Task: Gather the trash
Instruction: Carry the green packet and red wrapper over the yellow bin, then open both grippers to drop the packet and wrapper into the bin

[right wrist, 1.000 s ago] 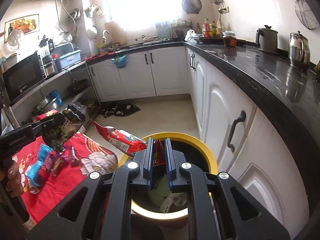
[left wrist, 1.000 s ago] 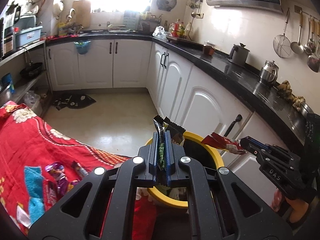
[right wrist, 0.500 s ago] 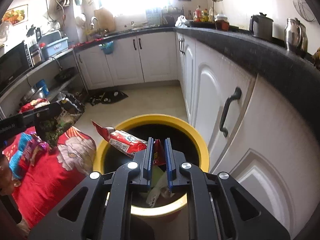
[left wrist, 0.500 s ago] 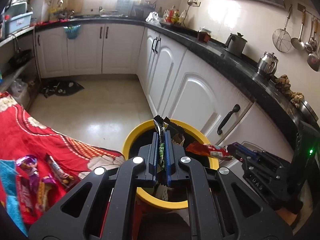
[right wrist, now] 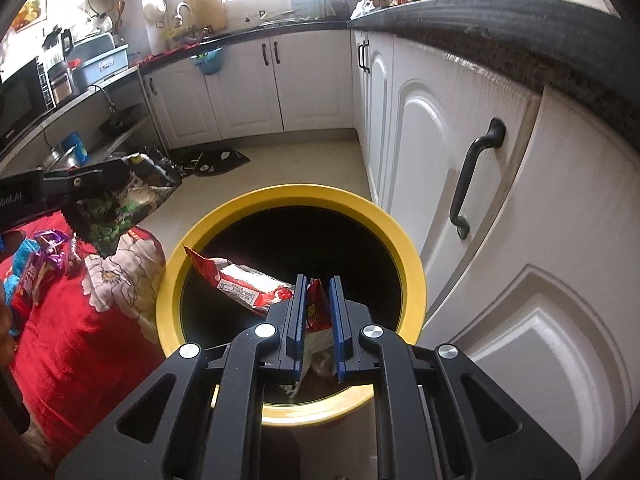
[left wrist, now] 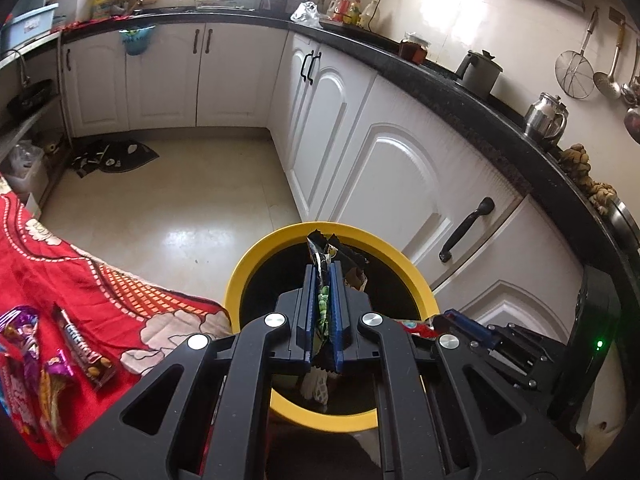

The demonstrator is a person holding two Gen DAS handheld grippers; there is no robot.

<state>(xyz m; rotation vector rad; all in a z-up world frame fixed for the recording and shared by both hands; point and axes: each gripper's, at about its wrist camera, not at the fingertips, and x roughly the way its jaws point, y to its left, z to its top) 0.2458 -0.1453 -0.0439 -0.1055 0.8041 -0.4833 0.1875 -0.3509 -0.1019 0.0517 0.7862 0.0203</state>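
A yellow-rimmed bin (left wrist: 256,256) (right wrist: 200,228) with a black inside stands on the floor by the white cabinets. My left gripper (left wrist: 324,268) hangs over its mouth, shut on a dark green-and-black snack wrapper (left wrist: 338,258). In the right wrist view the same wrapper (right wrist: 120,204) shows at the left, beside the bin's rim. My right gripper (right wrist: 318,282) is shut on a red snack packet (right wrist: 240,284) that reaches leftward across the bin's opening. White scraps lie at the bin's bottom (left wrist: 316,386).
A red flowered cloth (left wrist: 60,276) (right wrist: 80,320) lies left of the bin, with several candy wrappers (left wrist: 84,348) on it. White cabinet doors with black handles (right wrist: 472,176) stand close on the right under a dark countertop (left wrist: 500,108). A dark mat (left wrist: 116,156) lies on the pale floor.
Both grippers have sunk and moved closer over the bin, each still holding its wrapper. The bin's mouth now fills more of both views.
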